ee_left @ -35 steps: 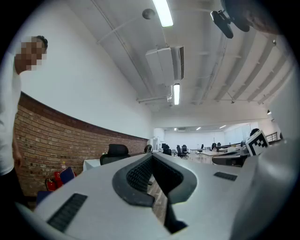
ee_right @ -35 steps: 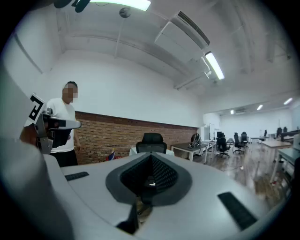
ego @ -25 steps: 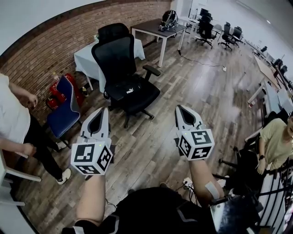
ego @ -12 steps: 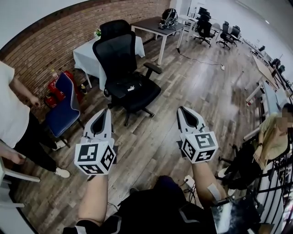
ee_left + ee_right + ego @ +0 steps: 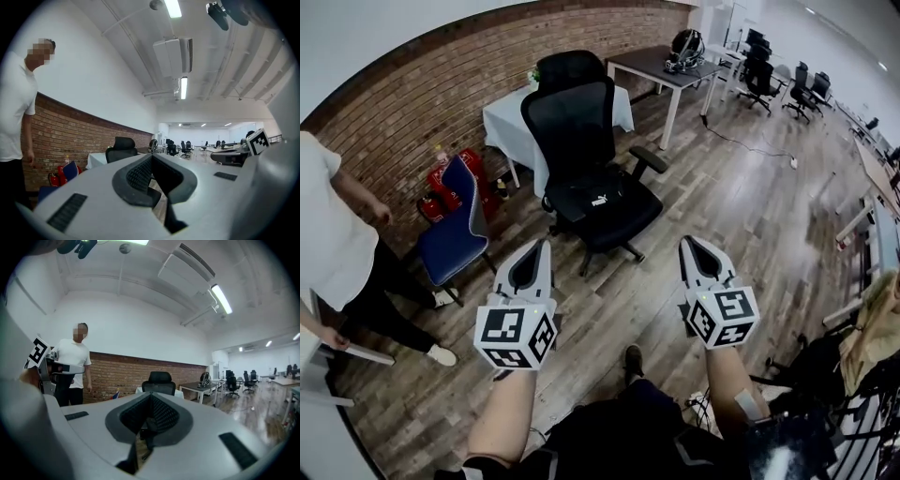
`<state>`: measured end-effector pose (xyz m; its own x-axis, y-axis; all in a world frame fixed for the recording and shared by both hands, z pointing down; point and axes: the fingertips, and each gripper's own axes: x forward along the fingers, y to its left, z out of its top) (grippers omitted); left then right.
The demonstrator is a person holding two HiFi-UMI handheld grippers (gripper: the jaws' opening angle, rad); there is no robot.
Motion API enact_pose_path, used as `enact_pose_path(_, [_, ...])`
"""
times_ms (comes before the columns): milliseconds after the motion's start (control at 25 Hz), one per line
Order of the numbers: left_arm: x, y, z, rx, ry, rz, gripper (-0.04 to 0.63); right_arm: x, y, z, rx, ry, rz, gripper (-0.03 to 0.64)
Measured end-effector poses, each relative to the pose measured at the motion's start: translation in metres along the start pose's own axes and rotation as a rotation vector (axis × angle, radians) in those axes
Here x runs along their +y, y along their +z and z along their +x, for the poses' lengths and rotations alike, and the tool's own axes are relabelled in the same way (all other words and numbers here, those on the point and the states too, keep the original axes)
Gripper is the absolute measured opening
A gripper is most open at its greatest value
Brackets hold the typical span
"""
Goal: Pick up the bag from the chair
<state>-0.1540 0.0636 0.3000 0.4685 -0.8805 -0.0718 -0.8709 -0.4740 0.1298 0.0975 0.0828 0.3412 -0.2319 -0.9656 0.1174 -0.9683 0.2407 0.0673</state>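
A black office chair (image 5: 579,120) stands on the wooden floor ahead of me, and a flat black bag (image 5: 598,200) with a small white logo lies on its seat. My left gripper (image 5: 536,246) is held low, short of the chair's left side, jaws together and empty. The right gripper (image 5: 691,244) hovers short of the chair's right side, also shut with nothing in it. In the left gripper view the chair (image 5: 123,149) shows beyond the shut jaw tips. The right gripper view has the chair (image 5: 160,382) straight ahead, its seat hidden by the jaws.
A person in a white shirt (image 5: 333,244) stands at the left beside a blue chair (image 5: 455,225). Red fire extinguishers (image 5: 448,183) sit against the brick wall. A white-clothed table (image 5: 511,117) and a dark table (image 5: 661,64) are behind the chair. A seated person (image 5: 877,328) is at the right.
I have stepped closer to the black chair, which now sits lower and more to the right in view. Both grippers stay shut and held out in front.
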Motion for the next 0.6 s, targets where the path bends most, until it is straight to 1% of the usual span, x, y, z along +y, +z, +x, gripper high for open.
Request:
enact_pose_path(200, [0.004, 0.002, 0.045, -0.006, 0.046, 0.019, 0.011, -0.03, 0.001, 0.051, -0.012, 0.06, 0.011, 0.018])
enact_pose_path(360, [-0.001, -0.001, 0.083, -0.003, 0.062, 0.028, 0.011, -0.063, 0.001, 0.084, -0.016, 0.087, 0.01, 0.018])
enact_pose_path(600, [0.0, -0.007, 0.131, -0.001, 0.13, 0.025, 0.011, -0.106, 0.001, 0.129, -0.02, 0.126, 0.006, 0.018])
